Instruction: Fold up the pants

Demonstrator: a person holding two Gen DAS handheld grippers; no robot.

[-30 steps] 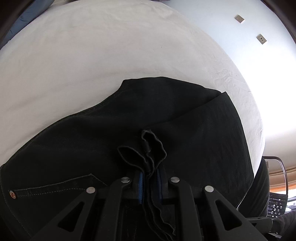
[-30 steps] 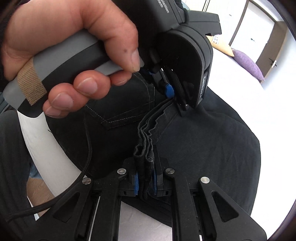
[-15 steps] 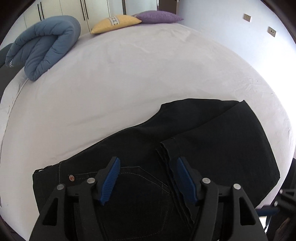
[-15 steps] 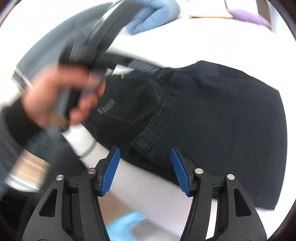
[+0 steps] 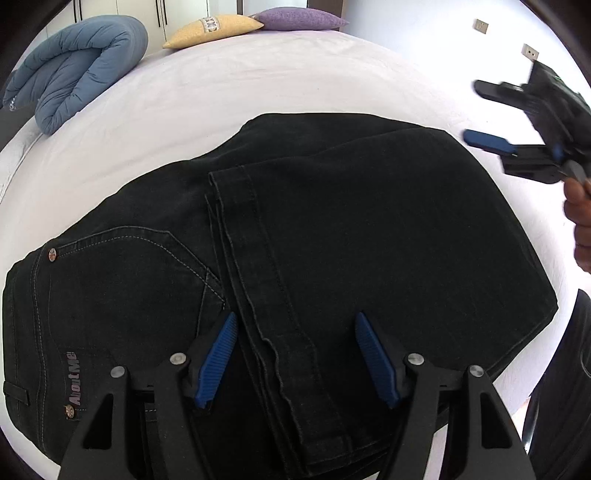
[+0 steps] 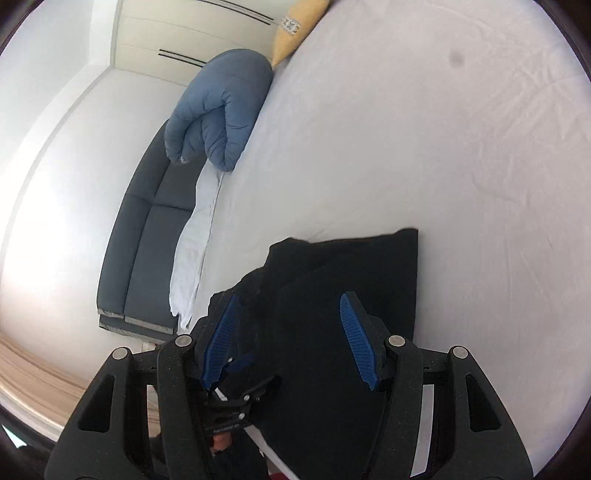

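Black pants [image 5: 332,229] lie folded on the white bed [image 5: 258,81], the leg hems [image 5: 236,206] laid over the seat beside a stitched back pocket [image 5: 122,280]. My left gripper [image 5: 295,354] hovers over the hems, its jaws opening, blue pads apart and pressing on nothing. My right gripper [image 5: 472,112] is held in a hand at the right edge above the bed, open and empty. In the right wrist view the right gripper [image 6: 288,332] points across a folded corner of the pants [image 6: 351,277], with cloth behind the jaws but none pinched.
A rolled blue duvet [image 5: 74,70] lies at the bed's far left, with a yellow pillow [image 5: 210,29] and a purple pillow [image 5: 295,18] at the head. A dark sofa [image 6: 147,240] stands along the bed's side. Wide bare sheet surrounds the pants.
Both grippers were shut on the bunched hems and have let them go and opened. The hems now lie flat. The right gripper swung off to the right and rolled over.
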